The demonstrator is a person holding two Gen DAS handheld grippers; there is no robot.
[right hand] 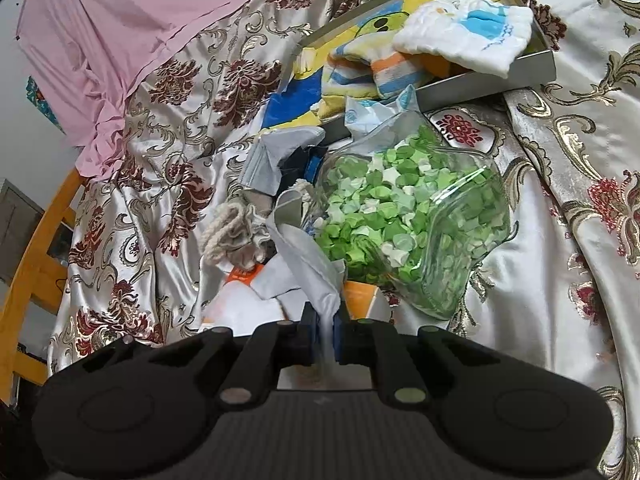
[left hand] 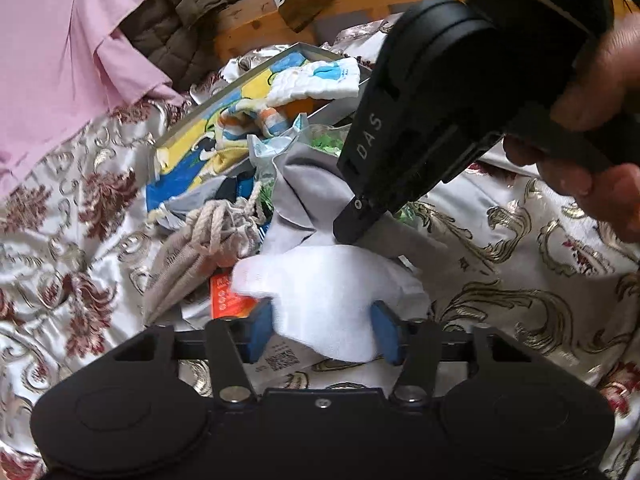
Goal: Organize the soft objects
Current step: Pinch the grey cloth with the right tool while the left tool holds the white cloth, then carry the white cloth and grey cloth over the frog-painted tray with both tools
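Left gripper: blue pads standing apart, a white sock lying between them; whether the pads press it is hard to tell, the cloth looks loose there.
Right gripper: jaws pinched together on a grey cloth, which rises away from the pads in a fold.
White sock: just this side of the grey cloth, a paper tag with a printed code under its near edge.
Hand: to the right of the cloth, wrapped round the right gripper's black handle.
Drawstring pouch: beige, just left of the grey cloth.
Clear bag of green paper bits: touching the cloth's right side.
Grey box: beyond the cloth, holding a bright cartoon towel and a white-and-blue folded cloth.
Bedspread: floral satin under everything.
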